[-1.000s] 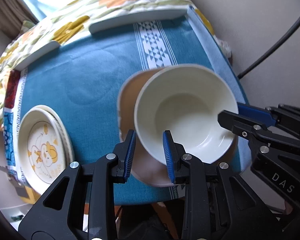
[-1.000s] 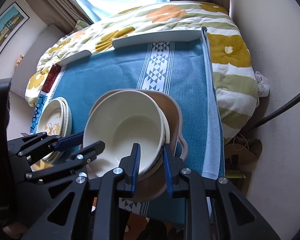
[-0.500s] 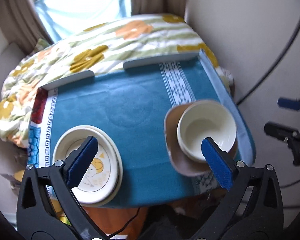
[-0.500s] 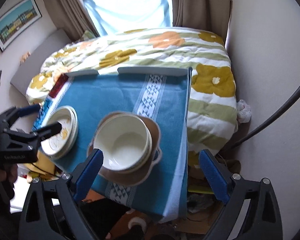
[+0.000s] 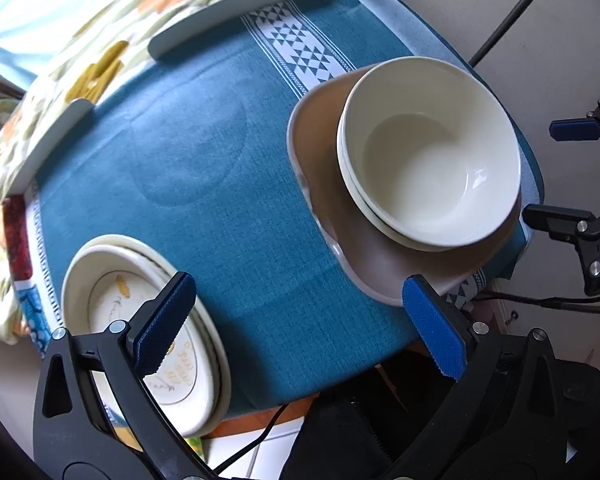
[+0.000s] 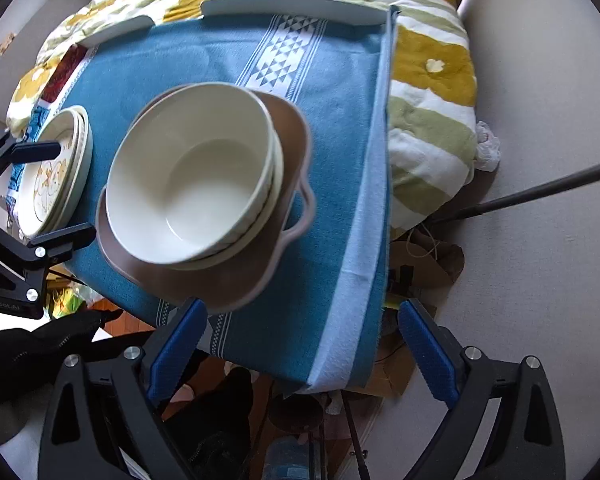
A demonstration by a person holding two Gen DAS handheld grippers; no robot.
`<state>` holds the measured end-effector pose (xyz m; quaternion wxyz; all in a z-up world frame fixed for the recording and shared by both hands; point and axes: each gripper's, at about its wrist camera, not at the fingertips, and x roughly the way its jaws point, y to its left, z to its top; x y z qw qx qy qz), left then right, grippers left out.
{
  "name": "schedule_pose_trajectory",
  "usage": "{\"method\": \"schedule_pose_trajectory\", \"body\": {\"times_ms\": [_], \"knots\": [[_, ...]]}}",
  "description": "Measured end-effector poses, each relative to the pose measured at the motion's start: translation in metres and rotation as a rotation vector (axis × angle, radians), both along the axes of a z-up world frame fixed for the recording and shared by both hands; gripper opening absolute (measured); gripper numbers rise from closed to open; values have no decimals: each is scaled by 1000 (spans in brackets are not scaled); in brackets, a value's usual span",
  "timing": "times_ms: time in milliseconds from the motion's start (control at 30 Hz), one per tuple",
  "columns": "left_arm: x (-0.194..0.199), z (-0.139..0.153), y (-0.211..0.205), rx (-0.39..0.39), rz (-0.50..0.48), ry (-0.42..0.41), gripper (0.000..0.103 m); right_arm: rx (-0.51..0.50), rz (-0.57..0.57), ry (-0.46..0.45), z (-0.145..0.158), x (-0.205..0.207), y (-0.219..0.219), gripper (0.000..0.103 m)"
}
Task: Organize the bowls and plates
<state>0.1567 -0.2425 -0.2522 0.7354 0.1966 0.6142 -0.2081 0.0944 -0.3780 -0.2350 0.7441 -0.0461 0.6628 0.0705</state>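
Two nested cream bowls (image 5: pixel 428 160) sit inside a brown handled dish (image 5: pixel 320 184) at the right of the table; the right wrist view shows the bowls (image 6: pixel 192 184) and dish (image 6: pixel 288 128) too. A stack of printed plates (image 5: pixel 112 308) lies at the left front corner, also visible as plates (image 6: pixel 56 168). My left gripper (image 5: pixel 300 328) hangs open over the table's front edge, one finger above the plates and nothing between the jaws. Just as open and empty, my right gripper (image 6: pixel 302 352) hovers in front of the dish, and its jaws show as the right gripper (image 5: pixel 560 172) beside the bowls.
A blue tablecloth (image 5: pixel 204 184) with a white patterned stripe covers the small table. Two white curved rails (image 6: pixel 292 4) mark its far edge, with a floral quilt (image 6: pixel 428 92) behind and to the right. A black pole (image 6: pixel 540 196) and floor clutter lie beside it.
A second ago both grippers were shut on the top bowl's rim. They let go, opened wide and pulled up and back, then came down closer again. The bowl stays nested.
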Motion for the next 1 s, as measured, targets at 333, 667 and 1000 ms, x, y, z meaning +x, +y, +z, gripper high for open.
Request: {"method": "schedule_pose_trajectory", "body": {"times_ms": [333, 667, 1000], "knots": [[8, -30, -10, -53, -46, 115, 82, -4, 92, 73, -28, 14, 22, 70], [10, -48, -19, -167, -55, 155, 22, 113, 93, 102, -59, 20, 24, 27], [-13, -48, -18, -183, -61, 49, 18, 186, 99, 2, -58, -1, 20, 21]]}}
